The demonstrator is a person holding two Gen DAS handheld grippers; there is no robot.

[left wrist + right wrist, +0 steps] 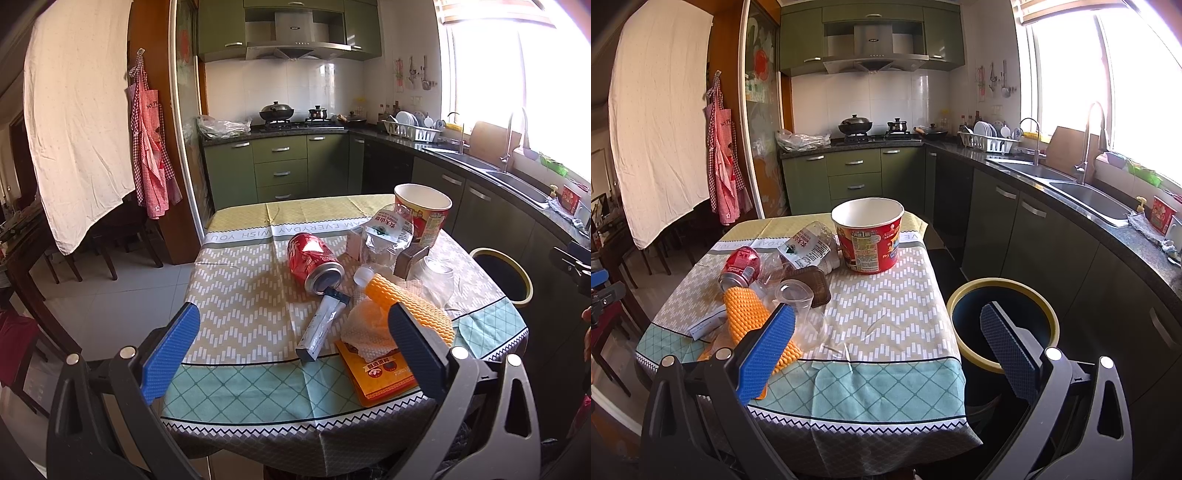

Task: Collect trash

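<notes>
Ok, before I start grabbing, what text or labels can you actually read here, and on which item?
"WISH YOU" and "AM EVERYDAY", seen upside down: tablecloth band.
Large white Chinese characters: red can, cut off, not fully readable.
Chinese label: crushed water bottle, too small to read.
Printed panels with a "1": noodle cup, rest blurred.
Chinese heading: orange packet, blurred.
Fine print: toothpaste tube, unreadable.

The can (314,264) is glossy red metal. The bottle (388,236) and cup (798,295) are clear, shiny plastic. The tablecloth (886,314) looks like matt, creased cloth. The orange mesh (410,306) is rough foam. The fingers (171,354) carry ribbed blue pads. The bowl (868,236) is glossy printed paper.
</notes>
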